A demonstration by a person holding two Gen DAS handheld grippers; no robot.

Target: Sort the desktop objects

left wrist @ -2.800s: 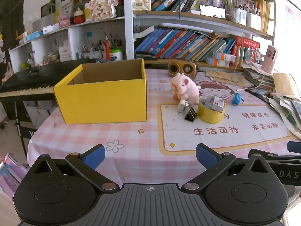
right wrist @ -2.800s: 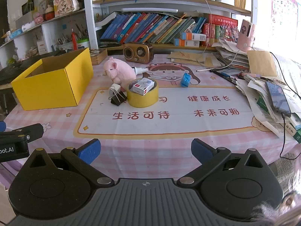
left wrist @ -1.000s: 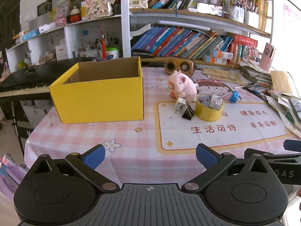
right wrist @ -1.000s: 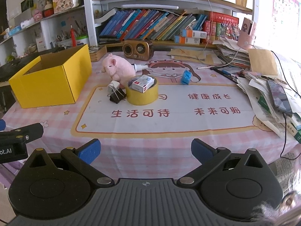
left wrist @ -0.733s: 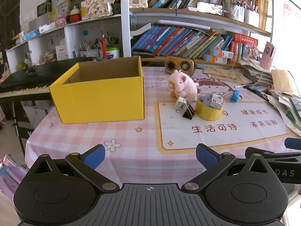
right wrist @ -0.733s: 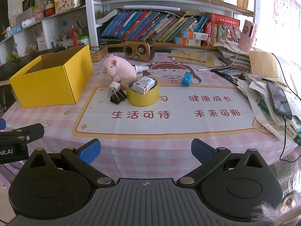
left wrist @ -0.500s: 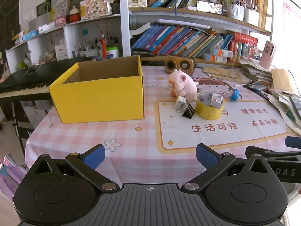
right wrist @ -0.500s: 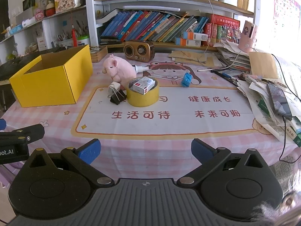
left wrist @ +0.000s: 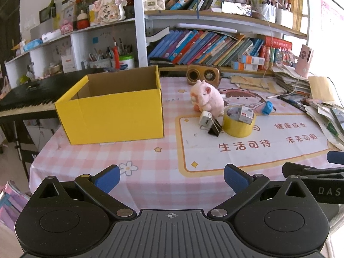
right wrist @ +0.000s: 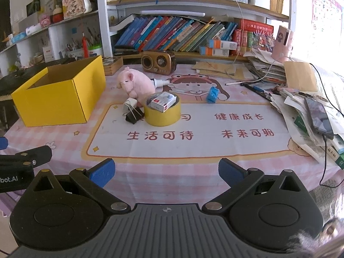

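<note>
**Both grippers wide and empty at the near table edge**

The table (right wrist: 150, 167) carries everything; places below are given from the yellow box (left wrist: 111, 109).

The box stands open-topped at the table's left, long axis running across the left wrist view, with nothing visible inside.

To the right of the box lies the pink pig (right wrist: 137, 83), snout towards the box, body stretched away from it. Just in front of the pig lies the tape roll (right wrist: 162, 114) flat on its side, hole up, with a small carton (right wrist: 162, 102) lying across its top. Between roll and box sit a white plug (right wrist: 129, 104) and a black clip (right wrist: 134, 115), touching each other. Further right of the roll stands a small blue toy (right wrist: 211, 94).

The left gripper (left wrist: 171, 176) hovers level over the near edge, fingers spread wide, holding nothing, pointing between box and roll. The right gripper (right wrist: 166, 169) hovers likewise, wide and empty, aimed at the roll.
</note>
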